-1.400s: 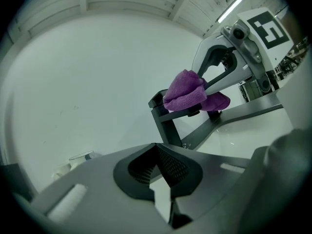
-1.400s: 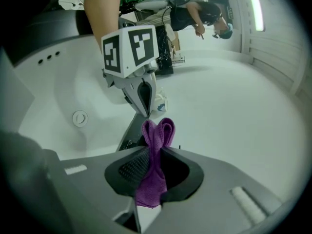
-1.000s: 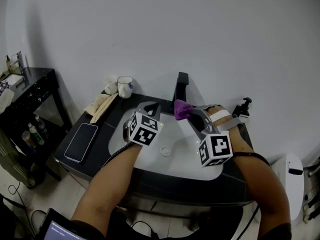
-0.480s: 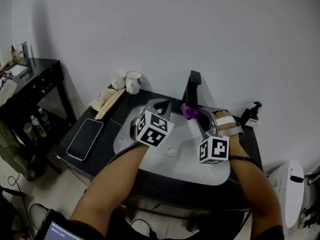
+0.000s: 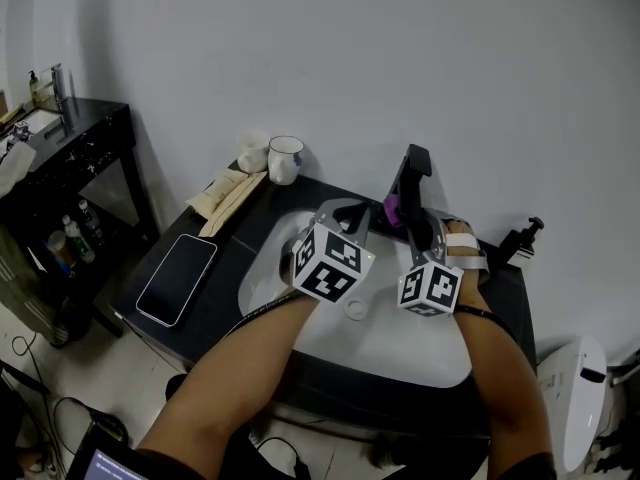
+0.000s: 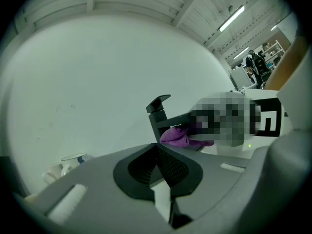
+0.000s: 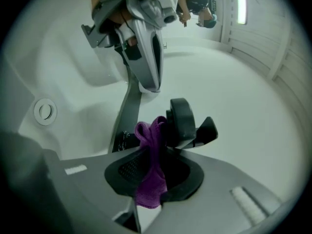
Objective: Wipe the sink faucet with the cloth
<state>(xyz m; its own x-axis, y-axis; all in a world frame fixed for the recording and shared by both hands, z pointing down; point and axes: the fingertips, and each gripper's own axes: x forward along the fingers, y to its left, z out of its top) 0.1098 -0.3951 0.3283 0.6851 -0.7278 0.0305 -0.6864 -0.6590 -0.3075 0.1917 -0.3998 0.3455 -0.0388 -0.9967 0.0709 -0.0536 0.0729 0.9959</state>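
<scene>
The black faucet (image 5: pixel 413 172) stands at the back of the white sink (image 5: pixel 283 258). My right gripper (image 5: pixel 401 214) is shut on the purple cloth (image 5: pixel 391 208), and the cloth rests against the faucet's lower body. In the right gripper view the cloth (image 7: pixel 152 165) hangs between the shut jaws of my right gripper (image 7: pixel 154 156), just in front of the faucet (image 7: pixel 181 122). My left gripper (image 5: pixel 352 212) hovers over the basin left of the faucet, shut on nothing. The left gripper view shows the faucet (image 6: pixel 158 112) and the cloth (image 6: pixel 176 136) beyond my left gripper (image 6: pixel 157 153).
A phone (image 5: pixel 177 278) lies on the black counter at the left. Two cups (image 5: pixel 285 158) and some flat packets (image 5: pixel 229 193) sit at the back left. A pump bottle (image 5: pixel 524 239) stands at the right. The drain (image 5: pixel 355 309) is under my wrists. A black side table (image 5: pixel 75 148) is far left.
My right gripper has carried the cloth back to the faucet until it touches. The left gripper moved along beside it, and the head view has shifted.
</scene>
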